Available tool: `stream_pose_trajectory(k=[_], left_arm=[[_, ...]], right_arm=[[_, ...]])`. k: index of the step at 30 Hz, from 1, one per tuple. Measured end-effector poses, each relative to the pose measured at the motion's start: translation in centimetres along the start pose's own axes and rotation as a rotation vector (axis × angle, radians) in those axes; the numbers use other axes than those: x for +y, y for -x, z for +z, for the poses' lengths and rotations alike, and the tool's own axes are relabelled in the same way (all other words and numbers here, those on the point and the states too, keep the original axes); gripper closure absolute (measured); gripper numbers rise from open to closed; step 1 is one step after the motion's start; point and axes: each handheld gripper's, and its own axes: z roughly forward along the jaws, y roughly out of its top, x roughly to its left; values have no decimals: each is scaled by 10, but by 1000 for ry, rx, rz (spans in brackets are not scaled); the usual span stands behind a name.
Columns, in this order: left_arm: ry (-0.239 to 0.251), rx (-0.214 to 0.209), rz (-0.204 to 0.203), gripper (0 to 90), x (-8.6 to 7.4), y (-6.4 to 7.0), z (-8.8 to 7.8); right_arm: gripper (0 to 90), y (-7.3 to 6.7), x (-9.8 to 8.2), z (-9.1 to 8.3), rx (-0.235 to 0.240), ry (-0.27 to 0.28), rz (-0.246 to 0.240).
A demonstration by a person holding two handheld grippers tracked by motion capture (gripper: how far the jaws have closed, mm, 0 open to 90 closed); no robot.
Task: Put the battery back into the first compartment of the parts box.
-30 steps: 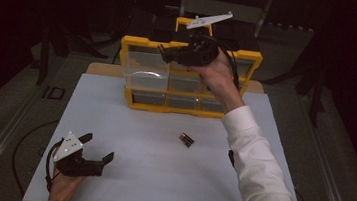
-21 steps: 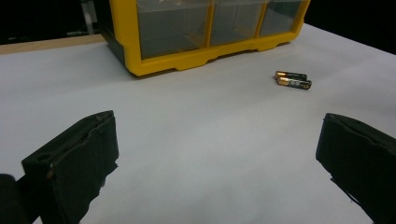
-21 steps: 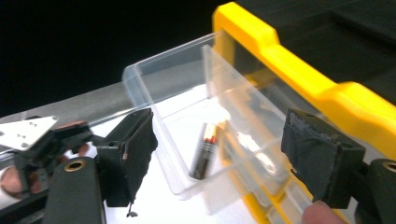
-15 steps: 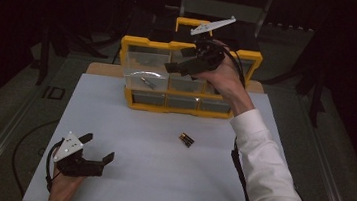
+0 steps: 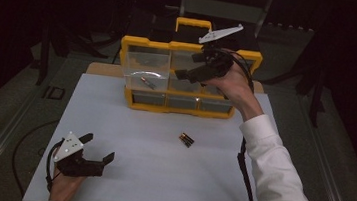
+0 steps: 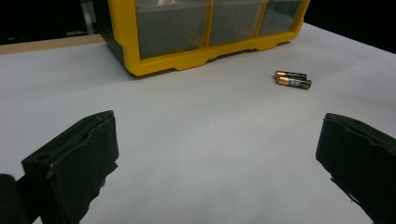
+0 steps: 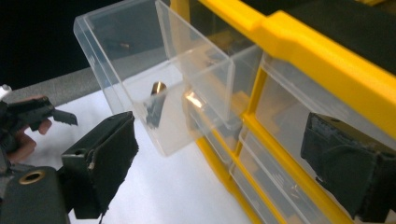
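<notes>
A yellow organizer (image 5: 180,108) (image 7: 289,42) (image 6: 154,65) with clear drawers stands at the table's far side. Its left middle drawer (image 5: 140,82) (image 7: 140,51) is pulled out, and one battery (image 5: 147,82) (image 7: 156,105) lies in it. My right gripper (image 5: 190,66) (image 7: 224,149) hovers in front of the organizer, just right of that drawer. Its jaws have just been opening and nothing is between them. Two batteries (image 5: 186,140) (image 6: 293,79) lie side by side on the white table. My left gripper (image 5: 98,155) (image 6: 217,158) rests open near the front left corner.
The white table top (image 5: 158,179) reaches from the organizer to the front edge. A cable (image 5: 246,178) trails from the right gripper along the sleeve. Dark floor and stands surround the table.
The right gripper's jaws opened, and it drew back to the right and a little down from above the open drawer. A battery now lies in that drawer. The left gripper stayed put.
</notes>
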Motion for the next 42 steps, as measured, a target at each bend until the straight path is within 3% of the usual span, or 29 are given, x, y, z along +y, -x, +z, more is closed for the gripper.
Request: stream_pose_trajectory(k=[42], left_arm=[[-4, 3, 5, 0, 0, 0, 1]], right_arm=[[85, 3, -79, 5, -52, -133, -40]])
